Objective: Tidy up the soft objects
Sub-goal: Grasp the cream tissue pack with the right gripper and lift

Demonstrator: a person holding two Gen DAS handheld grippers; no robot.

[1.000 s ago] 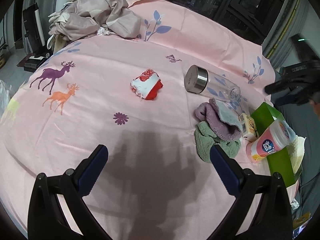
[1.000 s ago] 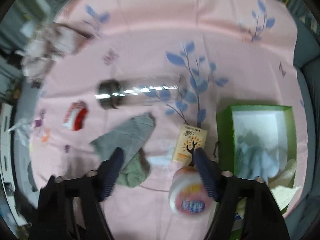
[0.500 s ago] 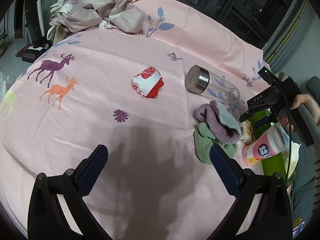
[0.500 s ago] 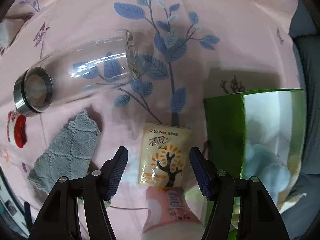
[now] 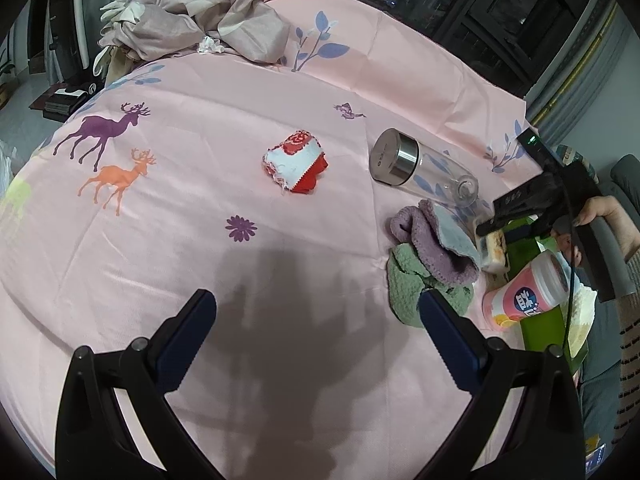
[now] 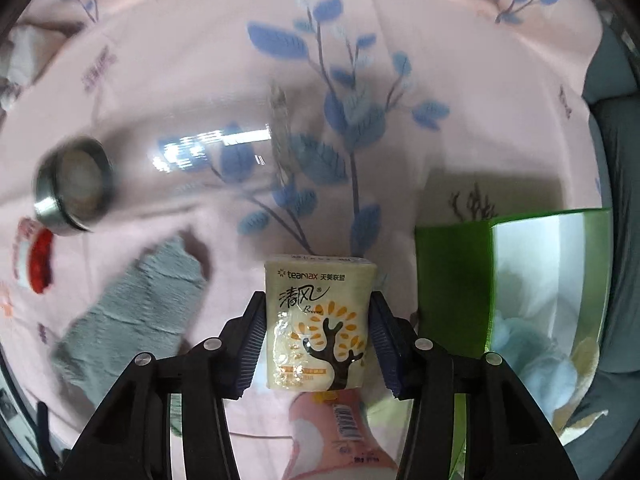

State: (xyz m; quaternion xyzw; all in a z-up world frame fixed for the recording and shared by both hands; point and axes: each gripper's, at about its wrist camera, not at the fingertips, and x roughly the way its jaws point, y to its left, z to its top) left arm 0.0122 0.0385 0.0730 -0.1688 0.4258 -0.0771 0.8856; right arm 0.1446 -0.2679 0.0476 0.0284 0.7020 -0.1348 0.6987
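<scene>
My right gripper (image 6: 317, 300) points straight down over a yellow tissue pack (image 6: 318, 320); its jaws are closing and both pads touch the pack's sides. The left wrist view shows that gripper (image 5: 492, 228) on the pack (image 5: 494, 252) beside the green box (image 5: 544, 332). A purple cloth (image 5: 432, 240), a green cloth (image 5: 412, 288) and a grey cloth (image 6: 132, 304) lie heaped just left of the pack. A red and white cloth (image 5: 296, 166) lies alone mid-sheet. My left gripper (image 5: 316, 300) hangs open above bare pink sheet, nothing between its fingers.
A glass bottle (image 5: 420, 168) with a steel cap lies on its side behind the cloths. A pink canister (image 5: 524, 296) leans at the green box (image 6: 452, 280), which holds a light blue cloth (image 6: 528, 344). Crumpled bedclothes (image 5: 192, 24) sit at the far left corner.
My right gripper has come down over the tissue pack and its jaws have narrowed onto the pack's sides. The left gripper has stayed where it was, still open.
</scene>
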